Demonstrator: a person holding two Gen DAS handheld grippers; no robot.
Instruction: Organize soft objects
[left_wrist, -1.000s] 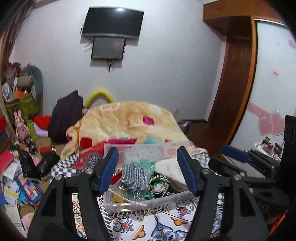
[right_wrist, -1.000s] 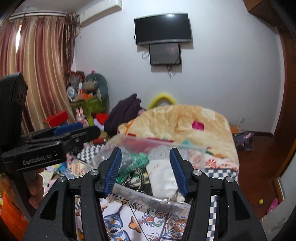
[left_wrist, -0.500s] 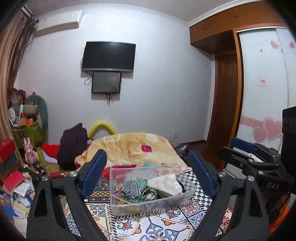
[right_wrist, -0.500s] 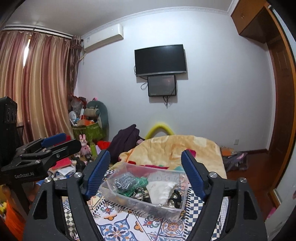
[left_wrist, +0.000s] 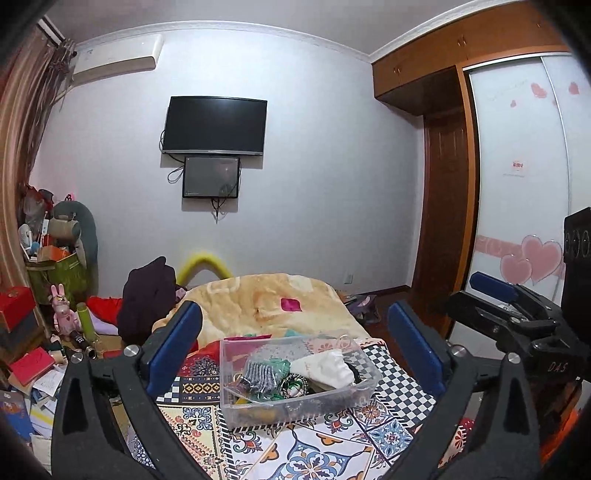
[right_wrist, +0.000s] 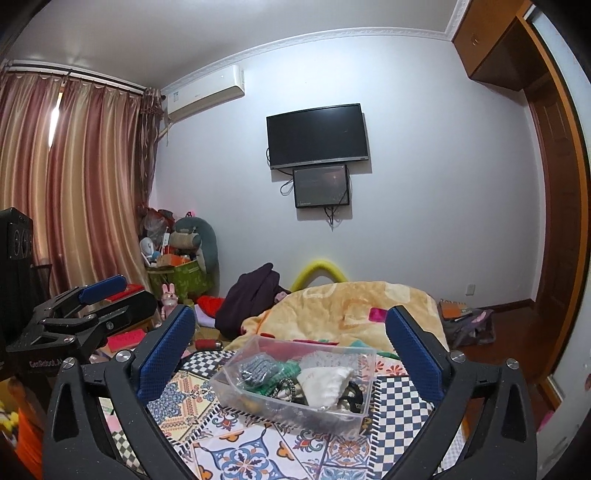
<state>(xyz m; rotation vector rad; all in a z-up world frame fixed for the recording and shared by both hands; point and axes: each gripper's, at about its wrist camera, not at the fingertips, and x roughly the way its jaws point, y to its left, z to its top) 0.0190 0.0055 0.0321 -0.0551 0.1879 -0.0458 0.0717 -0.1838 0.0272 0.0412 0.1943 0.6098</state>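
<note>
Left gripper (left_wrist: 293, 345): jaws spread wide, holding nothing. Right gripper (right_wrist: 290, 341): jaws spread wide, holding nothing. A clear plastic box (left_wrist: 295, 400) of soft items sits on the patterned bedcover (right_wrist: 243, 450), ahead of and between each gripper's fingers, untouched by either.

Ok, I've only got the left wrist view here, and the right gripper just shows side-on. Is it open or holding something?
Observer: The right gripper is open, with its blue pads wide apart and nothing between them. The clear plastic bin lies ahead of it.
Operator: And the window side? I only see an edge of fabric.
Observer: A striped pink-and-gold curtain hangs drawn across it, with light showing through one gap.
Operator: Anything on the floor past the bed, by the wardrobe?
Observer: An orange spiral notebook sits by a dark purple bag.
</note>
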